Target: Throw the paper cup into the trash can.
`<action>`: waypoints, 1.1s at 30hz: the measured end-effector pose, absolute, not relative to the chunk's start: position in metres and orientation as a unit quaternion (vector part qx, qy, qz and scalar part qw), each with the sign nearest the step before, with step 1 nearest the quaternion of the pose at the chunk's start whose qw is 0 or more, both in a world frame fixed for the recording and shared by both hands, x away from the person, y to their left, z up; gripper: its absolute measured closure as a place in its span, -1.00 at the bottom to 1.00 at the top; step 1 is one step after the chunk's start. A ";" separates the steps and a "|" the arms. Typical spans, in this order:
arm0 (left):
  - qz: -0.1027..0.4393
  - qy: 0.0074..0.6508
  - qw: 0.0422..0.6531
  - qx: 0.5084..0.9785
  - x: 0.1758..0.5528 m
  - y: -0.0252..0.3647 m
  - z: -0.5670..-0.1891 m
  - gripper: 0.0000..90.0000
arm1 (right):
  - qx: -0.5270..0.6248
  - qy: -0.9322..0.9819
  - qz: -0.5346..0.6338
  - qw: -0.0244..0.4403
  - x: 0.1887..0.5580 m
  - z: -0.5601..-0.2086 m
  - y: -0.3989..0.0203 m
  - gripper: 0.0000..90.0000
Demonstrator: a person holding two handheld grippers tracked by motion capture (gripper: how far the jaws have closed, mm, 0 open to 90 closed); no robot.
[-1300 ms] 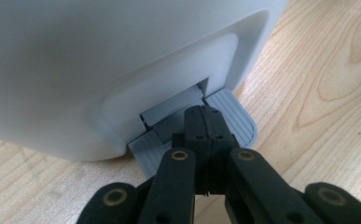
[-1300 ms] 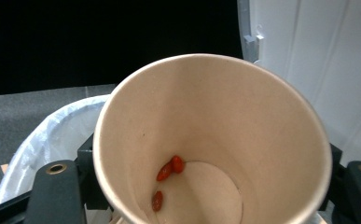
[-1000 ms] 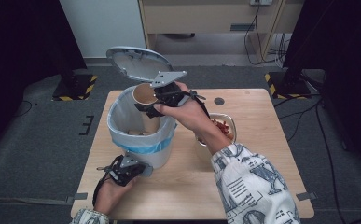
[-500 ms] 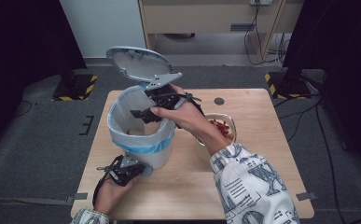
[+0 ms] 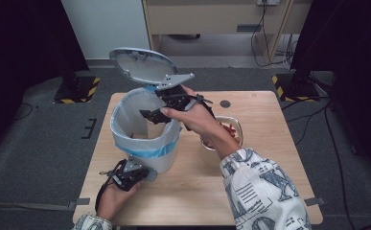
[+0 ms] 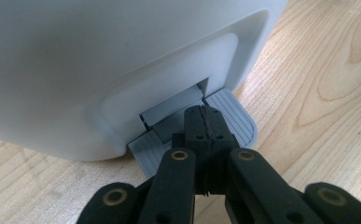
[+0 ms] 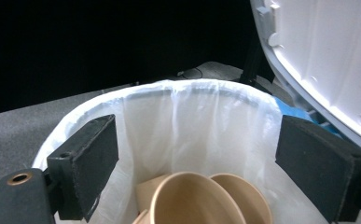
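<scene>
- Binning step: right gripper (image 5: 150, 116) hangs over the open bin (image 5: 147, 127) at centre-left of the high view, jaws spread and just opened, nothing between them.
- Two paper cups (image 7: 206, 198) lie inside the white liner (image 7: 192, 121), low in the right gripper view, so the drop looks done.
- Left gripper (image 6: 204, 126) sits at the bin's foot, lower left of the high view, jaws pressed together with their tips on the grey pedal (image 6: 234, 119); that likely keeps the lid (image 5: 142, 64) tipped up.
- Next move, as I judge it: lift the right gripper straight up and back toward the right, clear of rim and liner, before the pedal is eased off.
- Edges: the lid hangs just behind and above the right gripper, its inner face close at the upper right of the right gripper view, so there is little room upward there.
- Bowl (image 5: 233, 127) stands just right of the bin under the right forearm; a low sweep could knock it.
- Open table (image 5: 269, 158) lies at the right and lower middle.
</scene>
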State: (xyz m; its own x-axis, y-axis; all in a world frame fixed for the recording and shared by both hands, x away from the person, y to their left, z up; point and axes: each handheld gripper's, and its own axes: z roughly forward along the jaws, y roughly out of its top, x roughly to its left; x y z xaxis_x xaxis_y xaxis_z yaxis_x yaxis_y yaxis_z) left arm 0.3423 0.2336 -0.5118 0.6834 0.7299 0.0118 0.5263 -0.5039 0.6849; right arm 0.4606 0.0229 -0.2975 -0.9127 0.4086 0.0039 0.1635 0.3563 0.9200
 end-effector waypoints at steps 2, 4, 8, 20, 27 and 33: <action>0.152 0.368 0.336 0.854 0.342 0.234 -0.512 1.00 | 0.178 0.815 0.539 0.116 0.462 -0.298 0.020 -0.70; 0.152 0.368 0.336 0.854 0.342 0.234 -0.512 1.00 | 0.182 0.814 0.539 0.118 0.463 -0.298 0.017 -0.71; 0.152 0.368 0.336 0.854 0.342 0.234 -0.512 1.00 | 0.192 0.812 0.538 0.119 0.464 -0.299 0.012 -0.71; 0.152 0.368 0.337 0.853 0.342 0.234 -0.512 1.00 | 0.219 0.807 0.534 0.129 0.467 -0.298 -0.004 -0.75; 0.151 0.368 0.337 0.853 0.342 0.234 -0.512 0.99 | 0.227 0.804 0.534 0.131 0.468 -0.297 -0.012 -0.76; 0.151 0.368 0.337 0.853 0.342 0.234 -0.512 1.00 | 0.231 0.804 0.532 0.133 0.468 -0.296 -0.018 -0.76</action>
